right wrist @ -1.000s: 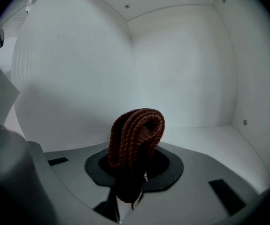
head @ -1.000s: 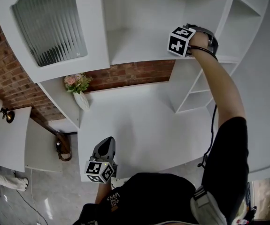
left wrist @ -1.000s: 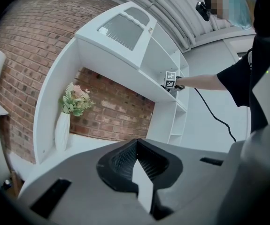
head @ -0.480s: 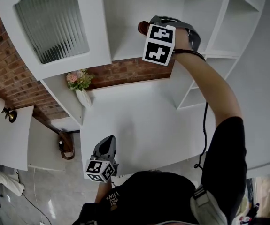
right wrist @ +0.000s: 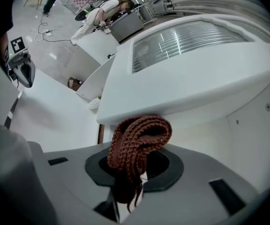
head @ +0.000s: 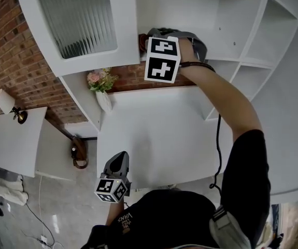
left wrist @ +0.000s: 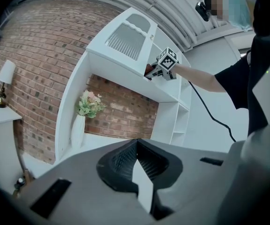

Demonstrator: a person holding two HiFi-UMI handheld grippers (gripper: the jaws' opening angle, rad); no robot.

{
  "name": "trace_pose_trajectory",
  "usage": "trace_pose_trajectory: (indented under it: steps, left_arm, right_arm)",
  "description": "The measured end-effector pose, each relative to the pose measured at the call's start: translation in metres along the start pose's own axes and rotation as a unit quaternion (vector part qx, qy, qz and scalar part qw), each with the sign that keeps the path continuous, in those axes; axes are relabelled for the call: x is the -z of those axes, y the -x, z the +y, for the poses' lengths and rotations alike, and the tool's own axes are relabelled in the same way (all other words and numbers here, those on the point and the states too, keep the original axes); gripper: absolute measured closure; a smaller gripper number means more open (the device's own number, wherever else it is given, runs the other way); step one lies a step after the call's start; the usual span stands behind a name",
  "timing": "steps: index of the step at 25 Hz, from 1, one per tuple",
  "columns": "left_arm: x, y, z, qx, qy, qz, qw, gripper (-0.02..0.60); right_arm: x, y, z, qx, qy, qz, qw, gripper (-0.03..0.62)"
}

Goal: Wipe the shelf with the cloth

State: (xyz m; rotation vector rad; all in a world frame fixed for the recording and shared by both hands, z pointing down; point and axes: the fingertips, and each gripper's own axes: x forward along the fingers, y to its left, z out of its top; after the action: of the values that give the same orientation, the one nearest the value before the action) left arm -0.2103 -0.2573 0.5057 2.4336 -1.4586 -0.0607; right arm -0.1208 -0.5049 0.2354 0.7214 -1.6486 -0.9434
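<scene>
Wiping step, by look: right tool (right wrist: 131, 175) clamped on brown knitted cloth (right wrist: 138, 137), at left front of white upper shelf (head: 226, 43), beside ribbed-glass cabinet door (head: 79, 17). Left tool (left wrist: 137, 170) jaws together, empty, by white desk (head: 154, 134) edge. Next: press cloth down, sweep along shelf.

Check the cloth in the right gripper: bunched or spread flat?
Bunched: the brown knitted cloth loops over itself, pinched in the right gripper.

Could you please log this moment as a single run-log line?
right tool: shut on cloth | cloth: raised at shelf, beside cabinet door | left tool: shut, empty, held low
</scene>
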Motion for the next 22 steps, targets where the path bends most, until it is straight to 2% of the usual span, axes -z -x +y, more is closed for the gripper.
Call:
trace_pose_trajectory:
  steps: [5, 10, 16, 22]
  left_arm:
    - [0.006, 0.001, -0.001, -0.002, 0.002, -0.001, 1.0, 0.575]
    - [0.006, -0.016, -0.015, 0.019, 0.0, 0.001, 0.9998, 0.575]
    - [0.011, -0.042, -0.035, 0.052, -0.002, 0.009, 0.9986, 0.575]
    - [0.011, -0.069, -0.054, 0.084, -0.006, 0.016, 0.9964, 0.575]
  right_arm:
    - [0.005, 0.0, 0.007, -0.005, 0.012, 0.005, 1.0, 0.503]
    - [0.029, 0.007, 0.008, -0.001, 0.019, 0.02, 1.0, 0.505]
    - [0.101, 0.016, 0.004, 0.005, 0.003, 0.078, 0.997, 0.505]
    - [0.19, 0.029, 0.0, 0.017, -0.014, 0.159, 0.987, 0.505]
